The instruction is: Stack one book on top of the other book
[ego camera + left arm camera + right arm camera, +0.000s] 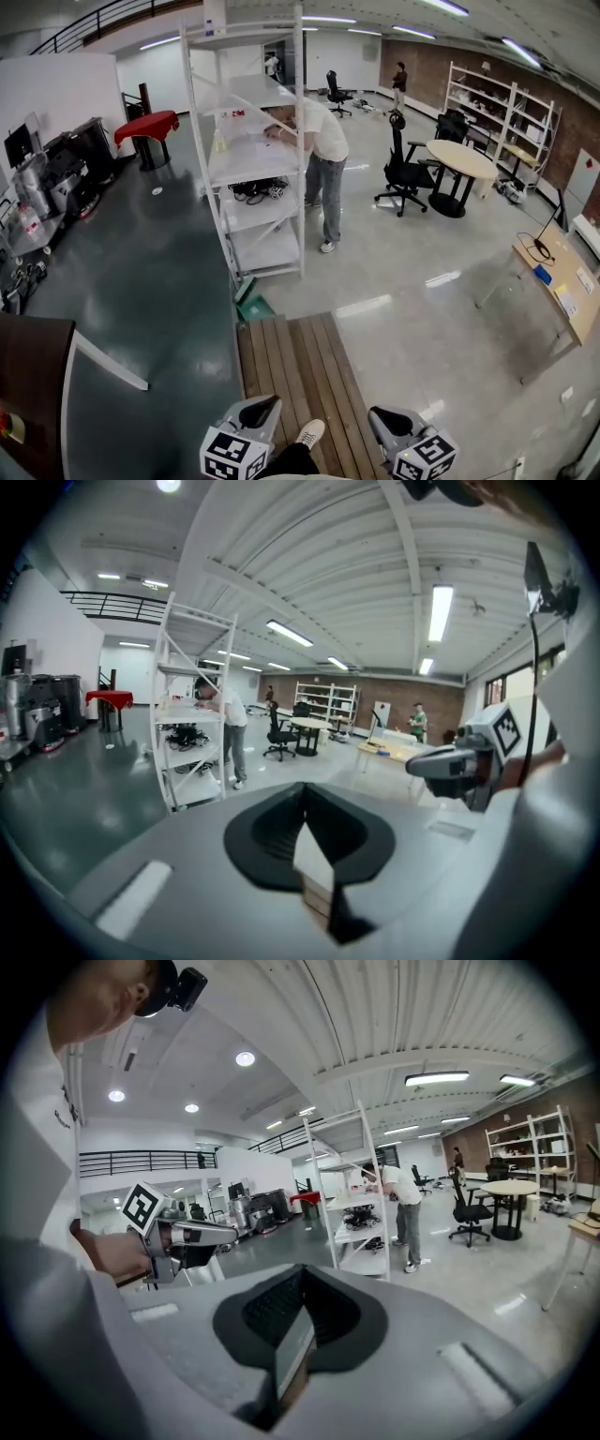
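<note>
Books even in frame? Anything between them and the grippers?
No book shows in any view, so a blocker can't be judged. The left gripper and right gripper are shut and empty, above a wooden platform. Ahead stand a white rack and a person at it.

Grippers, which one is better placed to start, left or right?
Neither, I think: the left gripper and right gripper hang side by side, both shut and empty, and no book shows in any view.

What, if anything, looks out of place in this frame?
No books are in view. The left tongs and right tongs are both shut on nothing, near a wooden platform in an open room.
</note>
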Motion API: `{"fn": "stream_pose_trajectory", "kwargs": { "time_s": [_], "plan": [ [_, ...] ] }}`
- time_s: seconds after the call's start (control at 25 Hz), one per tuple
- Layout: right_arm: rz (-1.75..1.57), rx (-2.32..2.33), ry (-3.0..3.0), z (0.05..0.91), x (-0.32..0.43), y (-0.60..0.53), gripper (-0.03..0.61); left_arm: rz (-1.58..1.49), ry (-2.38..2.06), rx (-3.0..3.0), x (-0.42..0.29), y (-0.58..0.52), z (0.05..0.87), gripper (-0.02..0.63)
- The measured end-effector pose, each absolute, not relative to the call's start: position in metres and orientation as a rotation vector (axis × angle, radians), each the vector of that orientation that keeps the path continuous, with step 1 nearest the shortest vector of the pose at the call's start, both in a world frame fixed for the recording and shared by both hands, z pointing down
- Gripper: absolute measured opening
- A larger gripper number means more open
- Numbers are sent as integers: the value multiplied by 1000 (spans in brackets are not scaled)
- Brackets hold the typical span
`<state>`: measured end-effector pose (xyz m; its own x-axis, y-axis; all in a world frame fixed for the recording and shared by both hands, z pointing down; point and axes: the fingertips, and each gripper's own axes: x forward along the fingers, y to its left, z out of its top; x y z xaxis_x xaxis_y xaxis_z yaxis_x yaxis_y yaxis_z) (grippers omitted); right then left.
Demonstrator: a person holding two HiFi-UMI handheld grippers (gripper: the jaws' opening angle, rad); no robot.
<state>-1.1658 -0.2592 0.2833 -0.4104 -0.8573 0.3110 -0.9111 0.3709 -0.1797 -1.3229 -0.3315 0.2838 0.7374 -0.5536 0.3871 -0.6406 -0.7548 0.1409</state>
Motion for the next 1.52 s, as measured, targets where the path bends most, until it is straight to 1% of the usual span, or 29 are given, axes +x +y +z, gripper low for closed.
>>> {"fn": "stream_pose_trajectory", "kwargs": {
  "time_s": [0.36,0.52,0.8,1.04,1.24,1.52],
  "plan": [
    [472,1814,-2285,272,-1104,-298,2,480,-690,2793,-1244,-403,289,6],
    [464,1904,-2222,263,-1074,-316,2,478,-583,2867,-1203,-436,276,6],
    [524,2075,-2079,279,-1035,-330,2,522,-388,2892,-1145,-476,290,6],
    [581,2212,-1925,282,-1010,-309,2,563,-170,2872,-1095,-467,293,6],
    [597,2357,-1806,290,-969,-286,2,587,-17,2929,-1036,-463,305,6],
    [553,2500,-1703,313,-910,-231,2,600,169,2958,-954,-408,323,6]
  ]
}}
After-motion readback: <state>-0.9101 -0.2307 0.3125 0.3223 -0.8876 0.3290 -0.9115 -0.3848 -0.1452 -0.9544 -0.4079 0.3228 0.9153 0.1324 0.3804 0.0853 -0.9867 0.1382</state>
